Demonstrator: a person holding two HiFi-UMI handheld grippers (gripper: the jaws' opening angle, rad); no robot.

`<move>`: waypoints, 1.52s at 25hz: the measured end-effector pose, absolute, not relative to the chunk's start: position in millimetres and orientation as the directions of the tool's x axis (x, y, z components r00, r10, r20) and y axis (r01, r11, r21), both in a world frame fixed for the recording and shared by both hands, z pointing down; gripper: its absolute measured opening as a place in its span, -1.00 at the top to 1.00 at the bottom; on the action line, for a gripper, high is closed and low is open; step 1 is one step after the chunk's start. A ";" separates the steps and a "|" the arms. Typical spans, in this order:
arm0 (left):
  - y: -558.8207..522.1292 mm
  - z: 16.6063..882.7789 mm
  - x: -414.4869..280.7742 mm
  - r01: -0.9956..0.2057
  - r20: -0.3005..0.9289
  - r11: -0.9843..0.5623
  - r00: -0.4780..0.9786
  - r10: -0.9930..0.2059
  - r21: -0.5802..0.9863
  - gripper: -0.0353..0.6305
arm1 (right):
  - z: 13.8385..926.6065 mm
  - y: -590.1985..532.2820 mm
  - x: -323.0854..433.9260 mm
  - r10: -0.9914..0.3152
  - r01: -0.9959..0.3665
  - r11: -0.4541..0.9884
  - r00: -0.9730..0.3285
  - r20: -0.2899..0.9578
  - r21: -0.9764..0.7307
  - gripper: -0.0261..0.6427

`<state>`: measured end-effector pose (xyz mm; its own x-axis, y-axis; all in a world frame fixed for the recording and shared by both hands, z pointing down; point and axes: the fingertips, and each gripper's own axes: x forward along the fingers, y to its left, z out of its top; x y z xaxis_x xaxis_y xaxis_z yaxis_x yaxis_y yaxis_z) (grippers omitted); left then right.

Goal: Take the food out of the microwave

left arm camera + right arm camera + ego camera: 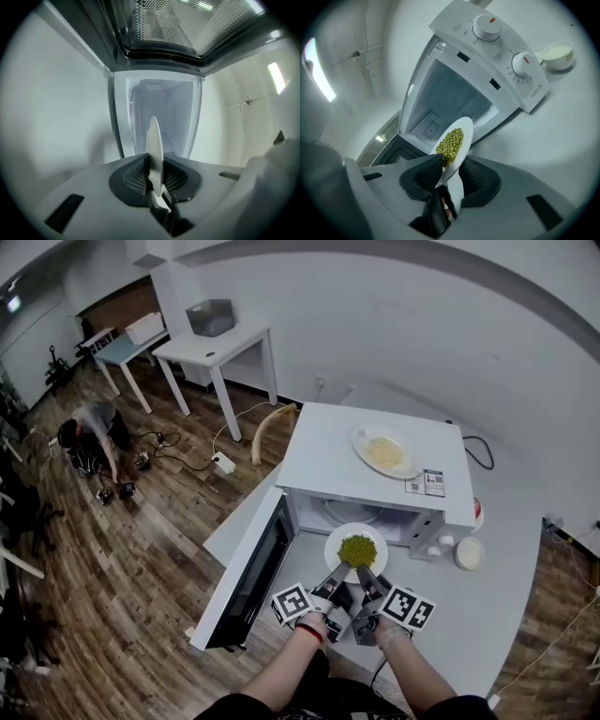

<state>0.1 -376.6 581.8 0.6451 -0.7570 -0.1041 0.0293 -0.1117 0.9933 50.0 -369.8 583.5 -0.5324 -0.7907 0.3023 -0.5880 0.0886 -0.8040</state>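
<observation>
We are holding the plate (335, 542) of peas (357, 549) just outside the open microwave (375, 474), over the table (506, 601) near its mouth and to the right of the swung-out door (246, 579). The left gripper (338, 572) is clamping the plate's near rim with its jaws narrowly apart. The right gripper (367, 576) is gripping the same rim just beside it, its jaws set wider because the plate is sitting slanted between them. We are judging the plate stiff, smooth and breakable. The peas are lying loose and look likely to roll. We are taking hold at the bare rim, and level carriage is required.
</observation>
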 end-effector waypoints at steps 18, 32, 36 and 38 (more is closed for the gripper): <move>-320.0 569.9 21.2 -0.316 0.036 -0.323 0.763 -0.646 0.892 0.60 | 570.4 -324.6 66.2 -0.793 -0.562 0.118 -0.550 0.264 -0.818 0.61; -273.6 568.6 18.2 -0.363 0.073 -0.312 0.746 -0.662 0.878 0.60 | 570.3 -278.7 63.0 -0.771 -0.541 0.143 -0.586 0.249 -0.829 0.61; -256.5 565.5 18.0 -0.368 0.075 -0.312 0.743 -0.665 0.876 0.60 | 567.9 -261.8 62.8 -0.769 -0.535 0.149 -0.591 0.243 -0.832 0.61; -247.9 564.3 18.5 -0.372 0.077 -0.314 0.742 -0.665 0.874 0.60 | 566.7 -253.0 63.3 -0.769 -0.532 0.149 -0.592 0.241 -0.834 0.61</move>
